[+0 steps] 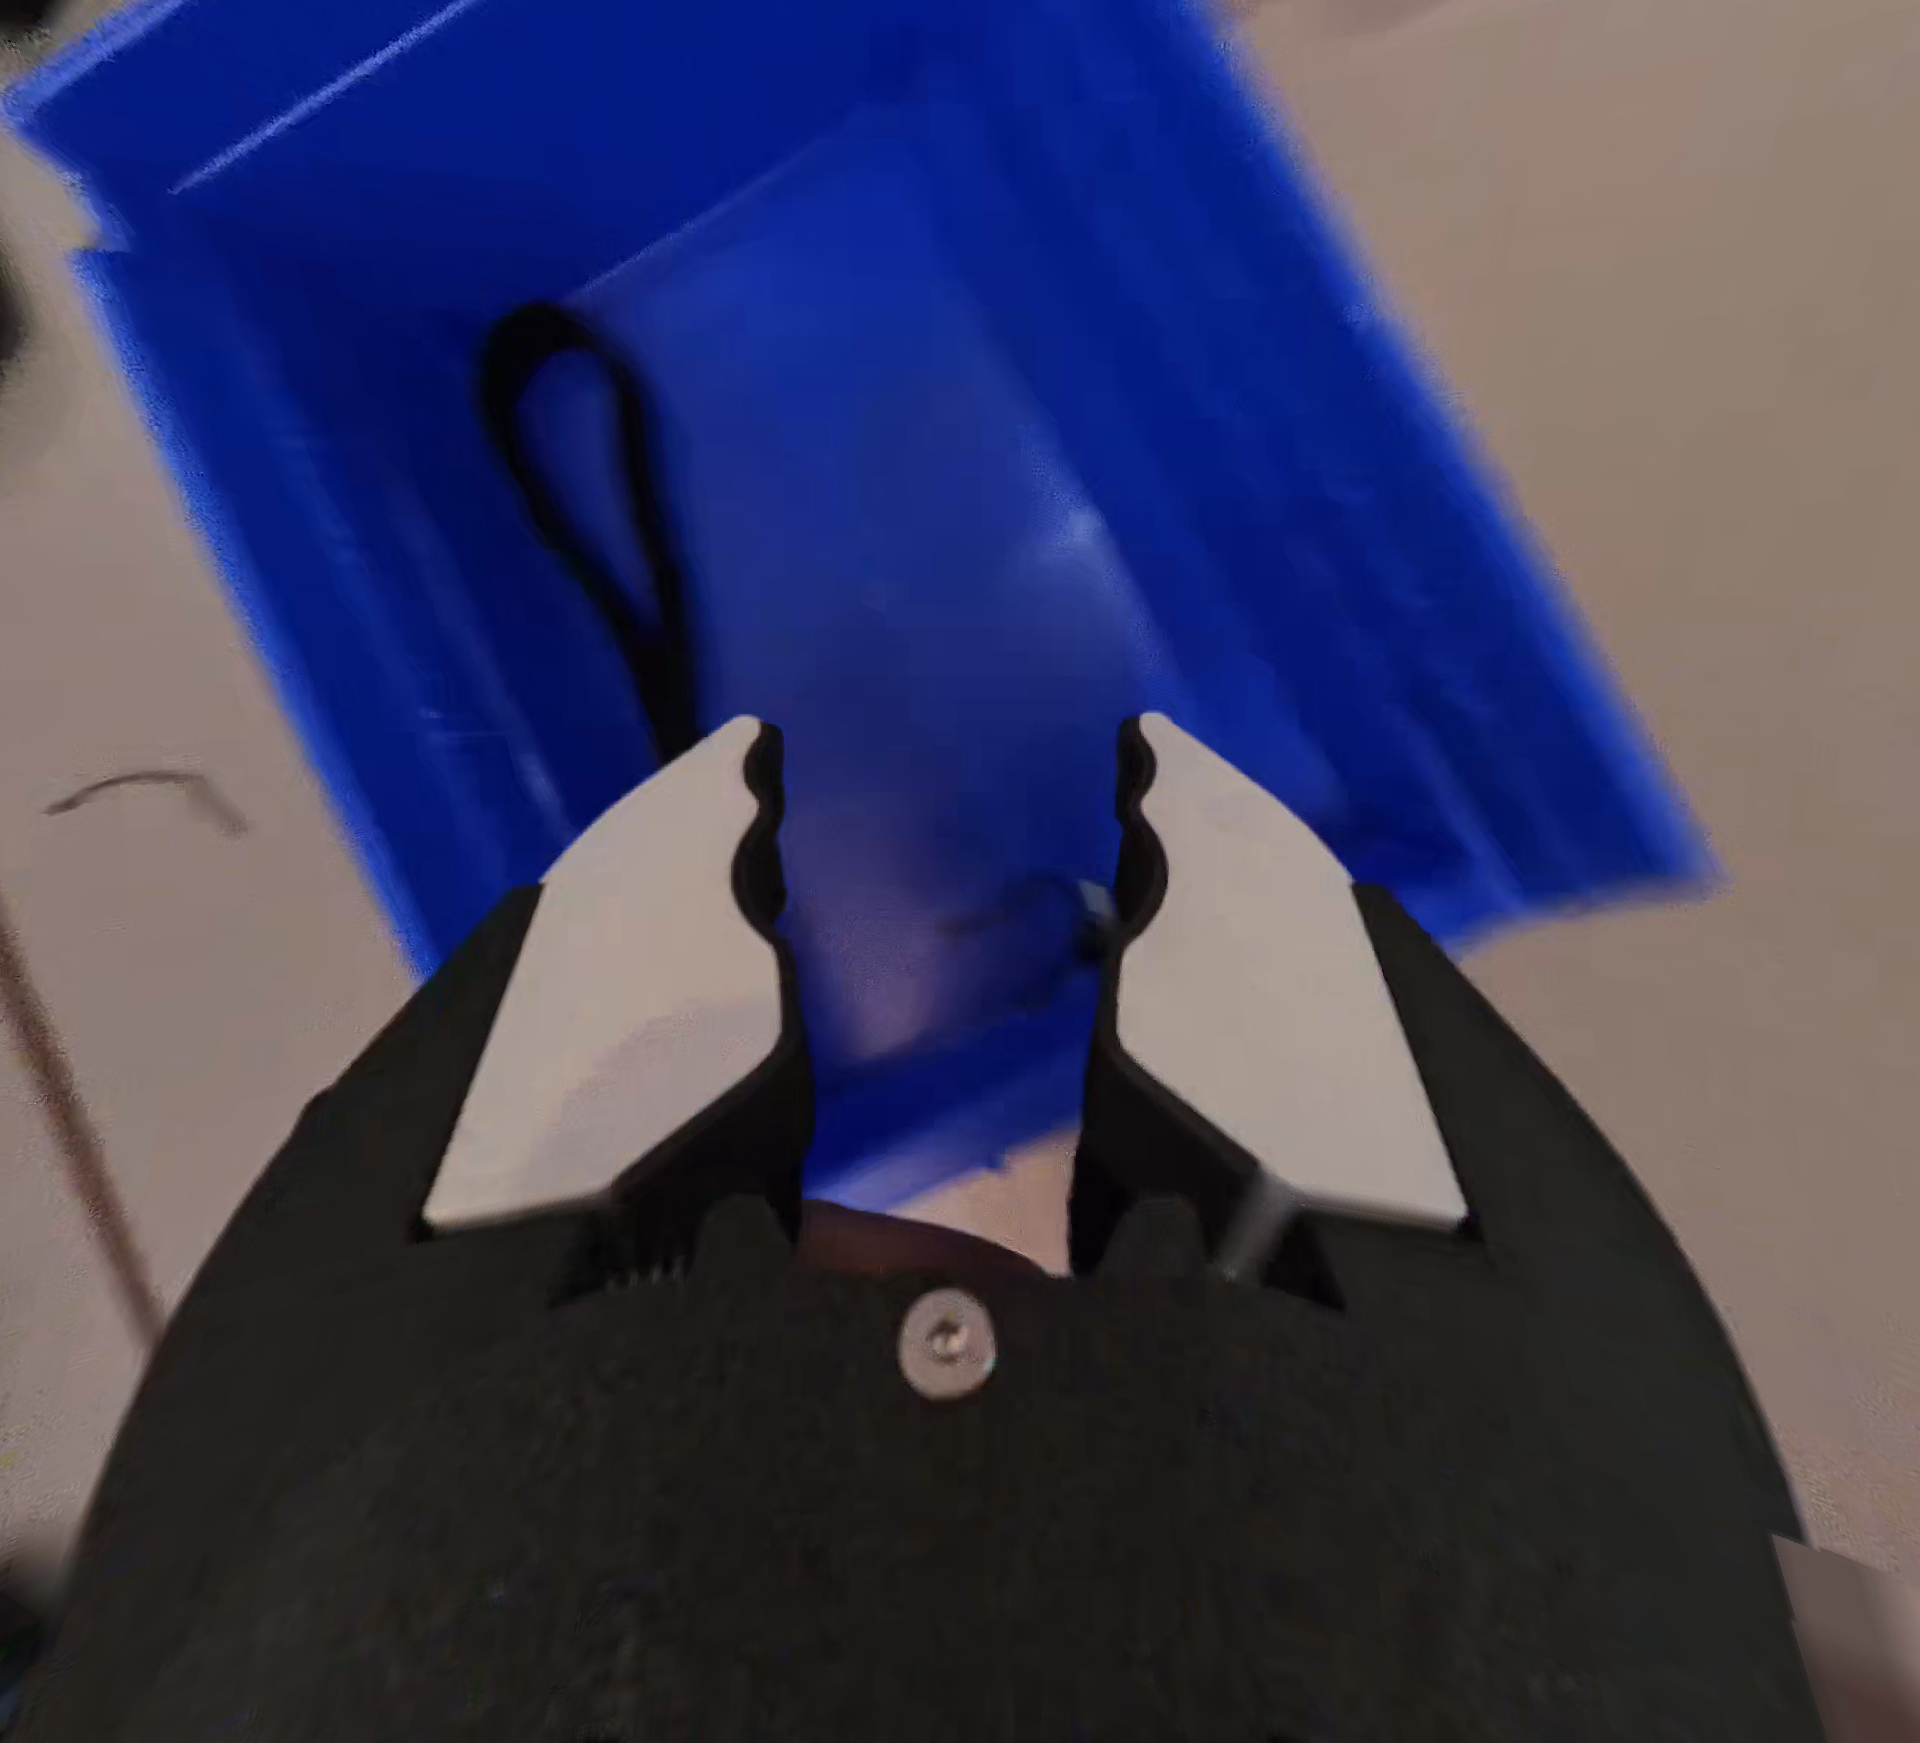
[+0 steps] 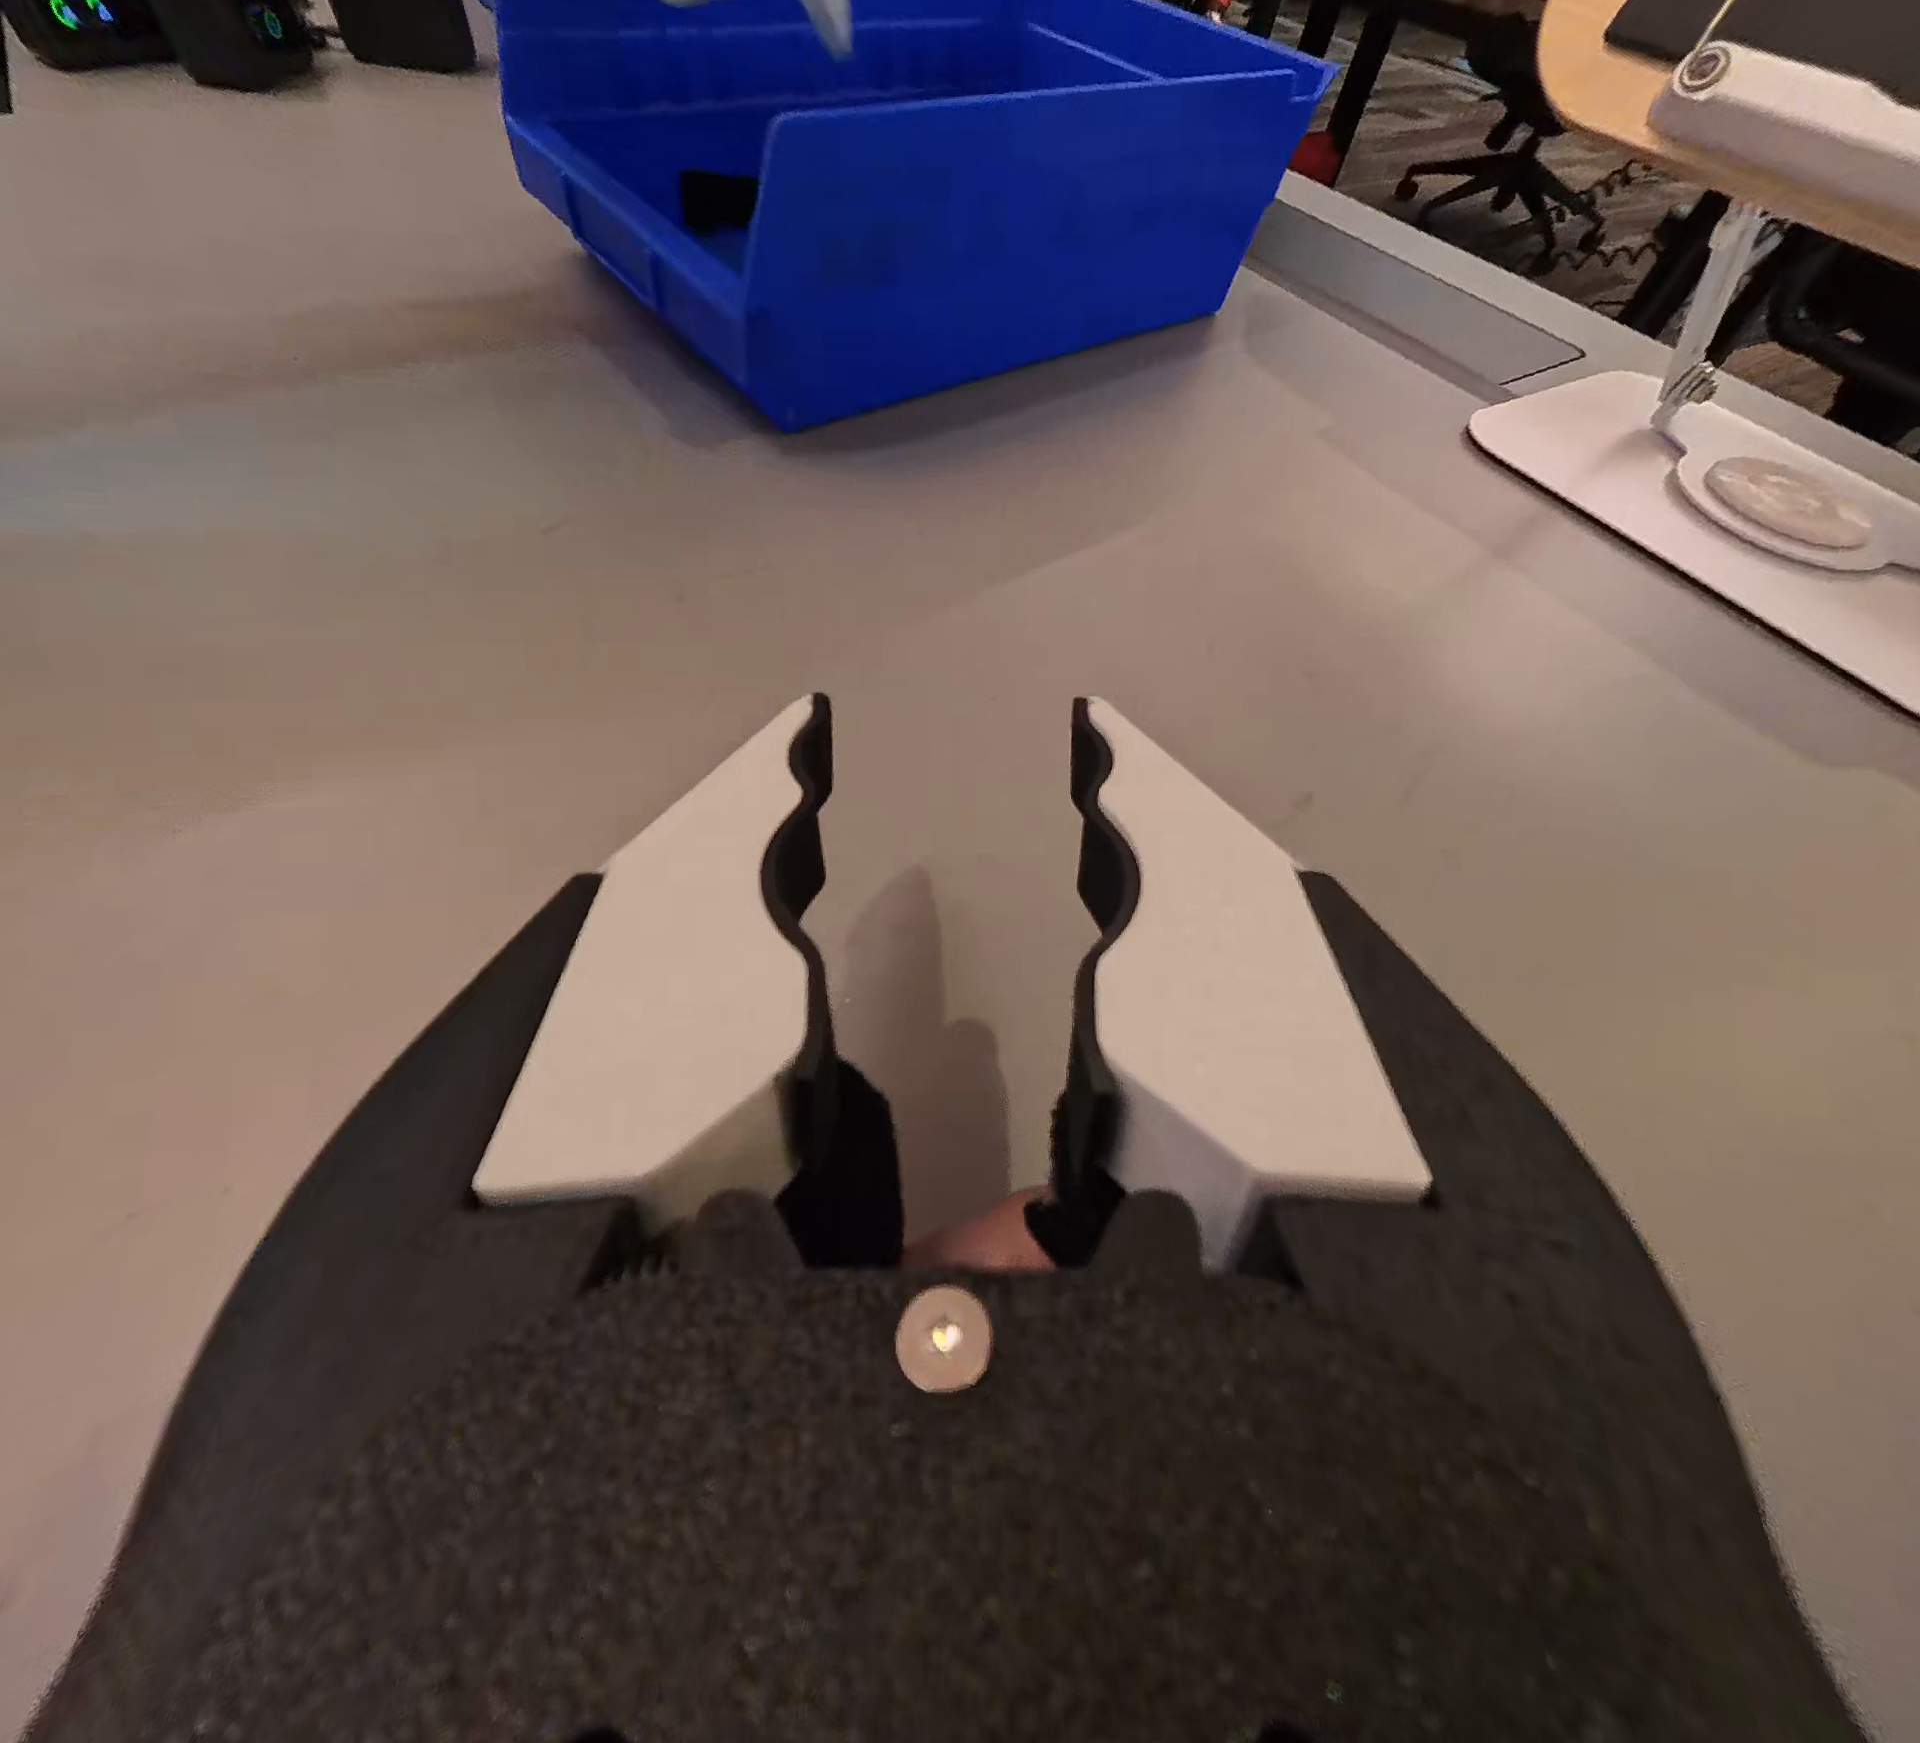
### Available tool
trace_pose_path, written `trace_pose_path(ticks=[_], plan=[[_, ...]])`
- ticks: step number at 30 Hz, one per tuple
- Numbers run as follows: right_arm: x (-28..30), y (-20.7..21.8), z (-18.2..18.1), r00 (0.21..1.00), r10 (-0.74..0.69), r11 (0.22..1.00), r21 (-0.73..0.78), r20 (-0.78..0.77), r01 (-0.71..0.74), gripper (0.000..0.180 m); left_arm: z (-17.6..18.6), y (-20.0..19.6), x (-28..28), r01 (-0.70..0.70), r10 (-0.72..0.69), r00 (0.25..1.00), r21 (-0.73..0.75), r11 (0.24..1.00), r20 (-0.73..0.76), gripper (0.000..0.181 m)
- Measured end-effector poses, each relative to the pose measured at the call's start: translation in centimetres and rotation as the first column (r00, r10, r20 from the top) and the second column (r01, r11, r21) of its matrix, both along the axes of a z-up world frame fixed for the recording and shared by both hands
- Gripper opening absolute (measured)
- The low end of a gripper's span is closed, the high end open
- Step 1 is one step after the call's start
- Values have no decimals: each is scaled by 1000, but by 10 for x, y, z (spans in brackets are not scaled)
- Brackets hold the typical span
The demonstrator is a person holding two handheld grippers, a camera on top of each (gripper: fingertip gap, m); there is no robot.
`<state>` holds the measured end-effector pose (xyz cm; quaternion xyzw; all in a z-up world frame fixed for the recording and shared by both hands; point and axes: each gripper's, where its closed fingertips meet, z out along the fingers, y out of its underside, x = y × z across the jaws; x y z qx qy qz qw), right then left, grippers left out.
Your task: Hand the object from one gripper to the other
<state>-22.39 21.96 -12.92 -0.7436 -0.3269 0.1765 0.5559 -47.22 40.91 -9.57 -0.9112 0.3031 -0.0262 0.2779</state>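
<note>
Jaws on both grippers stand apart with nothing between them. Farthest left on the grey counter (image 2: 312, 550) sit a few small black devices (image 2: 218, 20), well clear of the work. Next comes the blue bin (image 2: 997, 239), and the left gripper (image 1: 951, 737) hangs directly over it, pointing down into its open top; in the right wrist view that same gripper shows as a blurred white shape above the bin's rear wall. The object, a black looped cord (image 1: 582, 498), lies on the bin floor along the left-hand wall, to the left of the gripper's line and not touched by it. A dark scrap visible through the bin's low front in the right wrist view may be part of it, though that is hard to tell. The open jaws above the bin suggest a reach for the cord, so the pick-up looks not yet made. Nearer the middle, the right gripper (image 2: 951, 706) is held low over bare counter, well apart from the bin and facing it, probably waiting to receive. To the far right stands a white stand (image 2: 1714, 498) with a flat base.
</note>
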Motion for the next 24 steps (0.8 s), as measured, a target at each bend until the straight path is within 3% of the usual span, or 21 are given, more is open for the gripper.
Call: trace_pose_path(ticks=[4,11,14,15,19,24], plan=[[4,1,3,998,0,1000,-31,-59,-2,45,-34,69,-23,-179,163,964,-60,982,-211,62],[9,3,3,988,8,994,-109,-152,-24,45,-86,112,-29,-260,225,942,-117,959,-248,57],[7,2,3,985,24,991,-126,-173,-46,45,-90,118,-32,-297,273,940,-97,950,-206,27],[6,1,3,984,30,990,-129,-178,-54,45,-91,117,-35,-296,272,936,-82,952,-224,9],[3,0,10,974,43,990,-123,-221,-72,45,-70,114,-35,-262,276,930,90,961,-244,3],[5,0,17,958,47,988,-129,-283,-86,44,12,82,-6,-147,245,950,415,898,-194,3]])
